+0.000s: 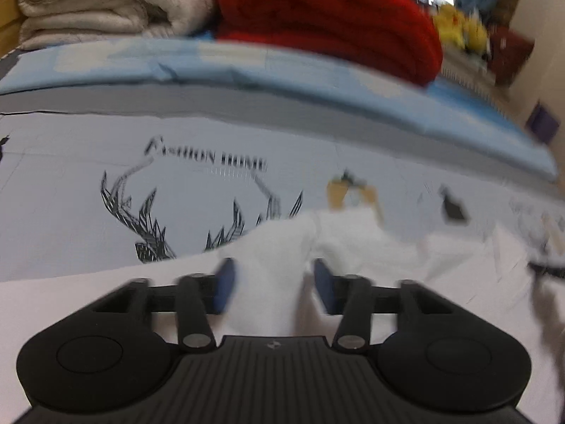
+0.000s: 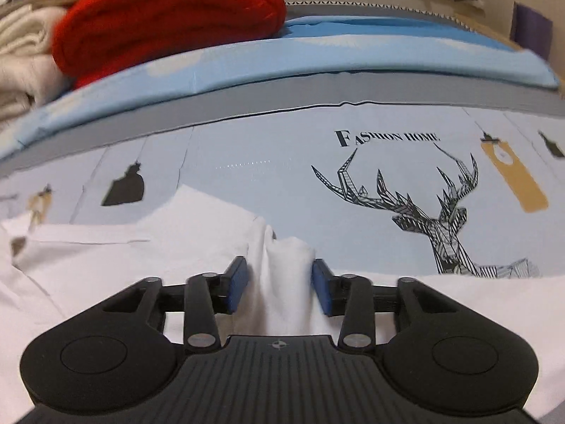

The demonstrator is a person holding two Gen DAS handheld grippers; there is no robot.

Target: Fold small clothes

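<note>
A white garment (image 1: pixel 370 243) lies spread on a pale blue printed cover (image 1: pixel 70 176), filling the lower part of both views. In the left wrist view, a raised fold of it is bunched between the blue pads (image 1: pixel 226 282) of my left gripper (image 1: pixel 273 282), which is shut on it. The right wrist view shows the same garment (image 2: pixel 106 258) stretching off to the left. My right gripper (image 2: pixel 280 282) is shut on another upright pleat of the white cloth, which its pads (image 2: pixel 238 282) press from both sides. The picture from the left wrist is blurred.
The cover carries a black deer drawing (image 2: pixel 438 226) and lettering. Behind it runs a grey band and a light blue sheet (image 2: pixel 353 56). A folded red blanket (image 1: pixel 325 17) and cream towels (image 1: pixel 95 3) are stacked at the back. Yellow soft toys (image 1: pixel 455 24) sit far right.
</note>
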